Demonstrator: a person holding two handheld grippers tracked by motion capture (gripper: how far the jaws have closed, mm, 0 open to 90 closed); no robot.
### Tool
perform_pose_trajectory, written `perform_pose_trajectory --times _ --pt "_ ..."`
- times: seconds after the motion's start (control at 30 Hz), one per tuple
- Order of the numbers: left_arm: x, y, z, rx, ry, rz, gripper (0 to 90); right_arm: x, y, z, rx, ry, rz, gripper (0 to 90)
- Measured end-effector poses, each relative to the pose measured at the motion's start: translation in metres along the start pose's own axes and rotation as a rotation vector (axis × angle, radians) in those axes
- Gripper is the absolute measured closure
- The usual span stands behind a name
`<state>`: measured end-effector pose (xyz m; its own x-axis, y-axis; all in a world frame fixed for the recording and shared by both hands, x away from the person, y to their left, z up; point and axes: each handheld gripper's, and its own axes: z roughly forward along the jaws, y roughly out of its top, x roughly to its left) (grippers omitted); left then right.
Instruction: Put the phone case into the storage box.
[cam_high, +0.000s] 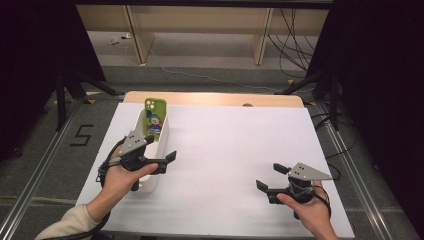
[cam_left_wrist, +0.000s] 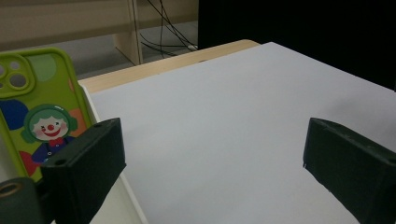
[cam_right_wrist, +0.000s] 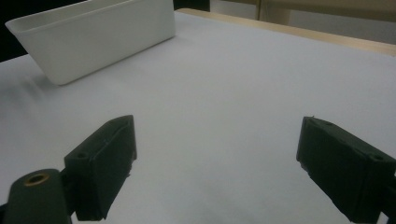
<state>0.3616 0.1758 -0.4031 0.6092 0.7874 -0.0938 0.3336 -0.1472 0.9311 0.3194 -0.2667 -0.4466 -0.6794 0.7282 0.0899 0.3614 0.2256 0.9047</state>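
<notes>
A green phone case (cam_high: 155, 118) printed with a clown stands upright at the far end of a long white bin (cam_high: 161, 142) on the left of the table. My left gripper (cam_high: 160, 148) hovers open over the bin's near half, one jaw above the bin and one past its right wall. In the left gripper view the phone case (cam_left_wrist: 42, 107) rises just behind the left jaw, and my left gripper (cam_left_wrist: 215, 154) holds nothing. My right gripper (cam_high: 270, 176) rests low at the front right, open and empty. In the right gripper view my right gripper (cam_right_wrist: 215, 158) faces the bin (cam_right_wrist: 102, 37) across bare sheet.
A white sheet (cam_high: 230, 145) covers the table, with a wooden strip (cam_high: 215, 98) showing at its far edge. Black curtains flank both sides. Cables (cam_high: 290, 45) and wooden furniture legs lie on the floor beyond, and a "5" (cam_high: 81, 135) is marked at the left.
</notes>
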Motion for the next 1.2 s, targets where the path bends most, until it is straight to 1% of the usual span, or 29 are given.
perform_pose_trajectory --times 0.57,0.6,0.83,1.2 --pt "-0.011 -0.005 -0.009 -0.002 -0.036 0.013 5.9 0.000 0.000 0.000 0.001 0.000 0.000 13.2" --pt "-0.011 -0.005 -0.010 -0.001 -0.039 0.018 6.0 0.000 0.000 0.000 0.001 0.000 0.000 13.2" --pt "-0.012 -0.008 -0.012 -0.006 -0.055 0.020 6.3 0.000 0.000 0.000 0.000 0.000 0.001 13.2" --pt "-0.013 -0.010 -0.013 -0.015 -0.097 0.031 8.2 0.000 0.000 0.000 0.000 -0.001 0.001 13.2"
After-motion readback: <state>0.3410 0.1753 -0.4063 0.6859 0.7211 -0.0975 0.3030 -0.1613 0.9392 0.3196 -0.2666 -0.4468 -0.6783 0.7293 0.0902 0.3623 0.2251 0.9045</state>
